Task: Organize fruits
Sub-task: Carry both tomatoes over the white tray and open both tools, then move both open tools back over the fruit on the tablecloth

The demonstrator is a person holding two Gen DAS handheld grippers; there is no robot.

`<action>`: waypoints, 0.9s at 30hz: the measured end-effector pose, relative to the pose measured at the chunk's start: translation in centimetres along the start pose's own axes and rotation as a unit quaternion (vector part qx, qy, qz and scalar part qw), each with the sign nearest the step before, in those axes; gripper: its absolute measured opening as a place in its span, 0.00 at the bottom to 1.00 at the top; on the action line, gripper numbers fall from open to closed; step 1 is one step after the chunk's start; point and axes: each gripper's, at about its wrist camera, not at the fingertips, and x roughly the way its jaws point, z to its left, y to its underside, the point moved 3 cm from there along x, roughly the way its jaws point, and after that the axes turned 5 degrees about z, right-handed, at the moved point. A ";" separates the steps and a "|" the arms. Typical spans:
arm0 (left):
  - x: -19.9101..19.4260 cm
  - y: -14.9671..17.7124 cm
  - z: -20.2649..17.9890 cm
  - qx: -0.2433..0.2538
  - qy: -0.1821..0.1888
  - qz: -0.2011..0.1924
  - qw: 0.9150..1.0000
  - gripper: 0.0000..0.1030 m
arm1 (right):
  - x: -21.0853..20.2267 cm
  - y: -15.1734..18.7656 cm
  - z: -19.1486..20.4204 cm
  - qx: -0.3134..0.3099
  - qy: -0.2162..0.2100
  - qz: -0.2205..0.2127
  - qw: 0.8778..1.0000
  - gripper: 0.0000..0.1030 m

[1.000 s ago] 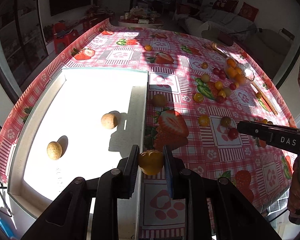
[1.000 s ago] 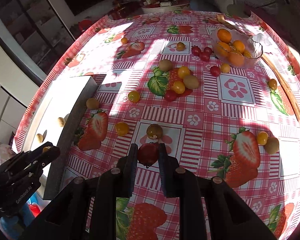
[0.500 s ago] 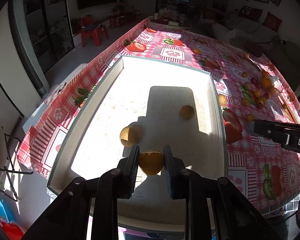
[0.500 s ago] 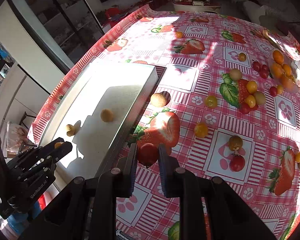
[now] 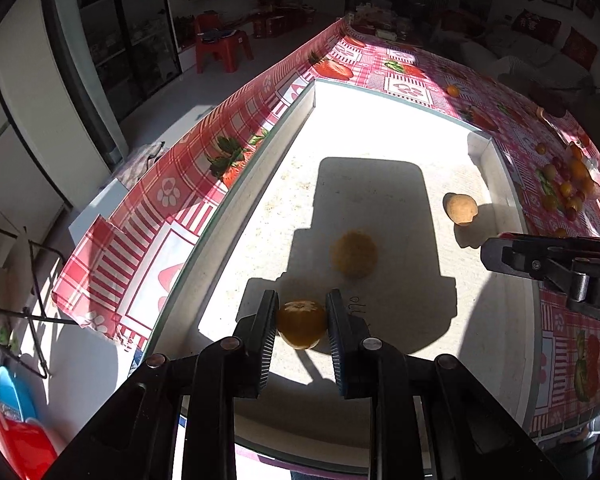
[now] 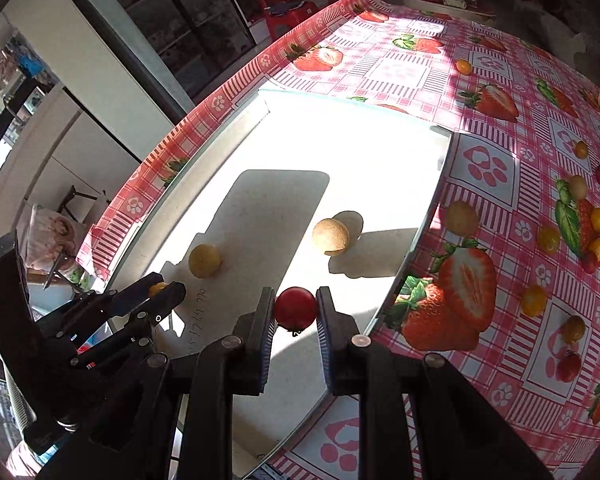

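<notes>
Between the left gripper (image 5: 302, 322) jaws a yellow-orange fruit (image 5: 301, 323) is sitting clamped, hanging over the near end of the white tray (image 5: 512, 200). Right gripper (image 6: 295, 310) is doing the same with a red cherry tomato (image 6: 295, 307), jaws pinching it tight, also hovering above the tray's near end, just inside its right wall. Two tan round fruits (image 6: 331, 236) are already lying on the tray floor, well apart from each other, further in than both grippers. Outside the tray's right wall, loose yellow and red fruits (image 6: 534, 300) are sitting scattered over the strawberry tablecloth (image 6: 488, 160) covering the surface.
</notes>
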 end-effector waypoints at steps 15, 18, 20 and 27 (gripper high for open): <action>-0.5 0.2 -0.4 0.014 -0.016 -0.017 1.000 0.91 | 2.4 -1.1 0.9 -0.020 0.032 0.029 0.999 0.64; -0.7 0.3 -0.5 0.013 -0.015 -0.016 1.000 0.91 | 1.1 -1.4 0.4 -0.002 0.017 0.009 1.000 0.74; -0.8 0.1 -0.9 0.017 -0.016 -0.015 1.000 0.91 | 0.0 -1.5 -0.1 0.010 0.010 -0.005 1.000 0.78; -2.6 -0.6 -3.9 0.048 -0.004 -0.030 0.998 0.91 | -3.0 -0.3 -3.4 0.058 0.002 -0.038 0.998 0.79</action>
